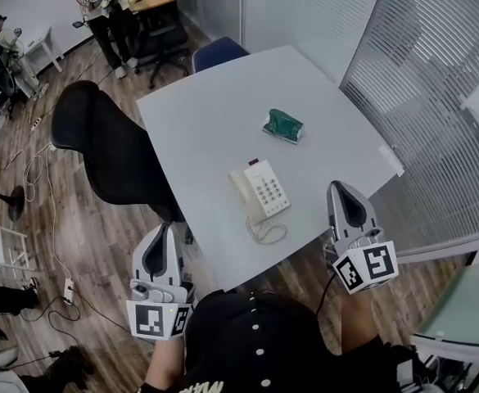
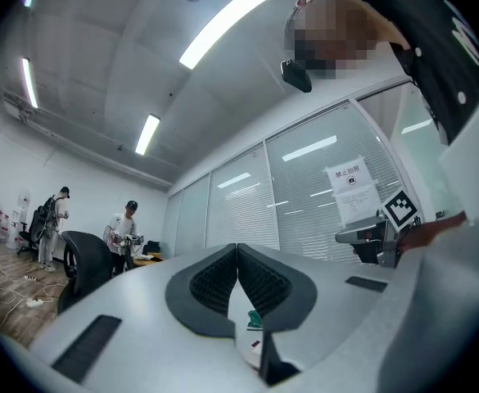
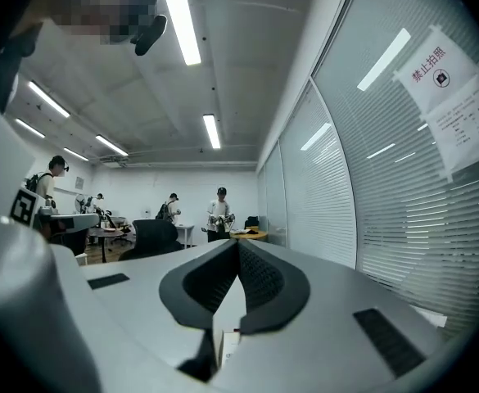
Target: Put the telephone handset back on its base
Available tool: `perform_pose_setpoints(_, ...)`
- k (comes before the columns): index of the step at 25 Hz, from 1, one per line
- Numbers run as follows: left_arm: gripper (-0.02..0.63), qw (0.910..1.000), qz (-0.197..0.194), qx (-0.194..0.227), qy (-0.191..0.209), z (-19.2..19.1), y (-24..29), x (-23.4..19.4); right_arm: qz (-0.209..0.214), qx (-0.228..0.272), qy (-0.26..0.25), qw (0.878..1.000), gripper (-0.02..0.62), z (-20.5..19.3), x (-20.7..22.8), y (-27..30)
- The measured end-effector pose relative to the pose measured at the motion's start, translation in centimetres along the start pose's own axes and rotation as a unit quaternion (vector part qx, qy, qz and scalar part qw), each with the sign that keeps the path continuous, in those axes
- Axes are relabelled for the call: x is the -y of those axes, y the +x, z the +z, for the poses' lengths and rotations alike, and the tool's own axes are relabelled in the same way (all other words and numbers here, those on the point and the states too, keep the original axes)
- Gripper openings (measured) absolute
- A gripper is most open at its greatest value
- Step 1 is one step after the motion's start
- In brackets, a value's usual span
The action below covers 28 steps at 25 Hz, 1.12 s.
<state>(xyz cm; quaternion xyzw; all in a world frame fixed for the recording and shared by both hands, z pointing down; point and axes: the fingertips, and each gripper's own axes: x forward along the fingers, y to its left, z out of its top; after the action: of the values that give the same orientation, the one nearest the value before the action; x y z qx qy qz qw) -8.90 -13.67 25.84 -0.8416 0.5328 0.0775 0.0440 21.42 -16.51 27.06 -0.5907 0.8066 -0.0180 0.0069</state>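
Observation:
A cream telephone lies near the front edge of the grey table. Its handset rests along the left side of the base, and the coiled cord loops in front of it. My left gripper hangs off the table's front left edge, jaws shut and empty. My right gripper is held to the right of the phone at the table's front corner, also shut with nothing in it. In the left gripper view the closed jaws point across the table; the right gripper view shows its jaws closed too.
A green packet lies on the table beyond the phone. A black office chair stands at the table's left, a blue chair at its far end. A blinds-covered glass partition runs along the right. Cables trail on the floor.

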Motion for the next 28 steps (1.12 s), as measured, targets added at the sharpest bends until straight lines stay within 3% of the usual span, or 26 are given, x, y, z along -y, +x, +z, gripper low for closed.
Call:
perform_pose_setpoints(10,0.017,0.9996,0.021,0.015,0.009,1.3,-1.3,-1.7,-0.027,0.01,-0.006,1.0,0.029,-0.2,1.2,-1.7)
perform_pose_setpoints(28,0.016,0.9994,0.027,0.019,0.01,1.7,-2.7,-1.8,-0.021,0.006,-0.029,0.999,0.029,-0.6,-0.6,-1.9)
